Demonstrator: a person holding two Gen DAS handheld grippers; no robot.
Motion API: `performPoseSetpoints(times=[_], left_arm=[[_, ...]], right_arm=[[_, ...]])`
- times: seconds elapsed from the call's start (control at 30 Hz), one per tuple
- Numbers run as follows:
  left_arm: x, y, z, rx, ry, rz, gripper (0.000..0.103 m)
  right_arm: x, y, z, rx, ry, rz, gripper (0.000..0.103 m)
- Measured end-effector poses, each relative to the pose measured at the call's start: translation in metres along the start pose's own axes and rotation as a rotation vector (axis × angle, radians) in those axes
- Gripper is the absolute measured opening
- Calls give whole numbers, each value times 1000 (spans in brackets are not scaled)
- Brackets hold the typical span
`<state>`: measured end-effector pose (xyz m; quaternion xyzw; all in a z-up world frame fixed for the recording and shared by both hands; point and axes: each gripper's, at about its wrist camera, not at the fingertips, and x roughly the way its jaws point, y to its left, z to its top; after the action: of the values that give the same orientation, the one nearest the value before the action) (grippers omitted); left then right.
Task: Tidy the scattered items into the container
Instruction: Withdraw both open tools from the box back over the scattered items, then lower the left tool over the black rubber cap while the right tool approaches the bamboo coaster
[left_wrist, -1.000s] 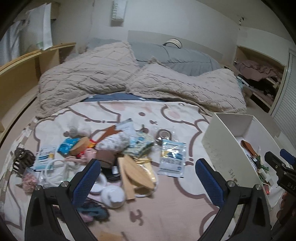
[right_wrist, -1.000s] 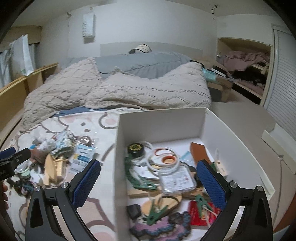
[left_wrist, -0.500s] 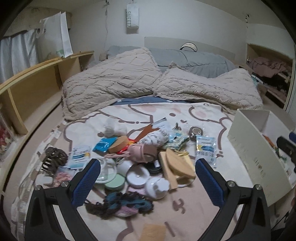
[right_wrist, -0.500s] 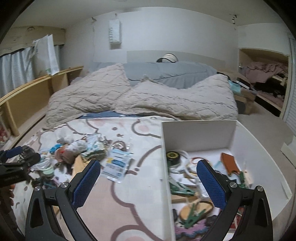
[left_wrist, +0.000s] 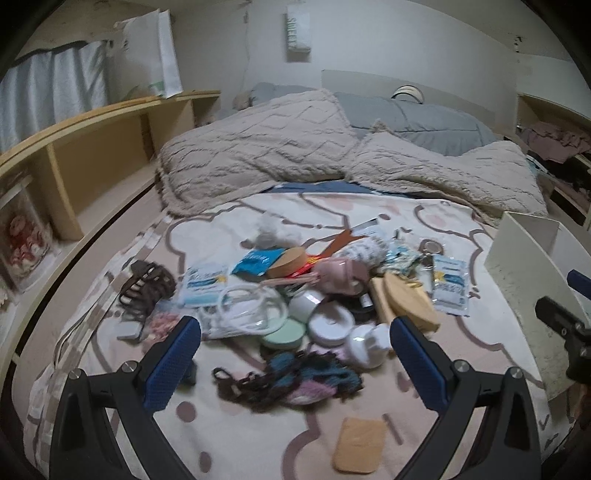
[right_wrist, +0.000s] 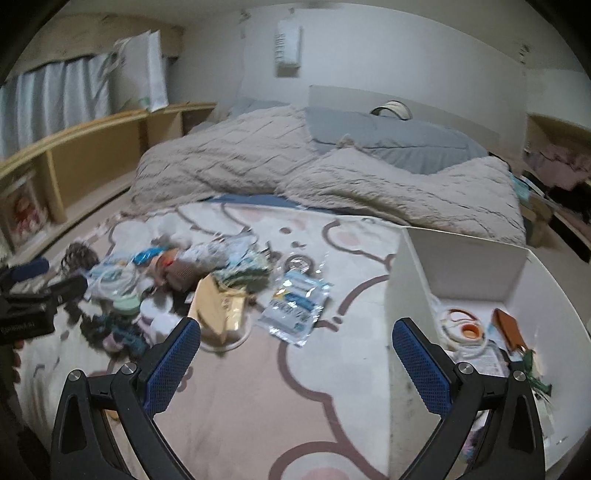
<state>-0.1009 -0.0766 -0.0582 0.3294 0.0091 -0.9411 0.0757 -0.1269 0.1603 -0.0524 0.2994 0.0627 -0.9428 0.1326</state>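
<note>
Task partly done — few items already inside white open box at frame right. Large scattered pile left on cartoon-print bedsheet, frame centre. Left gripper, right gripper — both spread wide, empty.

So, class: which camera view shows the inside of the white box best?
The right wrist view. The white box opens toward that camera, so its floor and the things already in it show, among them an orange-centred tape roll. The left wrist view shows only the box's outer wall and rim at its right edge.

Dim, flat indoor light; fisheye-bent edges, right view motion-blurred.
</note>
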Motion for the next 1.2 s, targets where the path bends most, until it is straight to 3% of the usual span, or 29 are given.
performPoseSetpoints(times=[0.3,0.6,0.87,1.0,1.2], left_arm=[[12,48,-15,-98,32,50,103],[33,90,-41,-183,118,140,103],[54,91,-65,-141,235,133,103],[60,87,-71,-130,268,86,103],[70,90,-80,-152,311,81,103]], right_arm=[[20,37,-16,-75,74,81,103],[35,79,-37,-170,161,197,103],[43,115,-55,-274,200,274,103],[46,129,-64,-299,227,344,103],[52,148,-81,-353,264,406,103]])
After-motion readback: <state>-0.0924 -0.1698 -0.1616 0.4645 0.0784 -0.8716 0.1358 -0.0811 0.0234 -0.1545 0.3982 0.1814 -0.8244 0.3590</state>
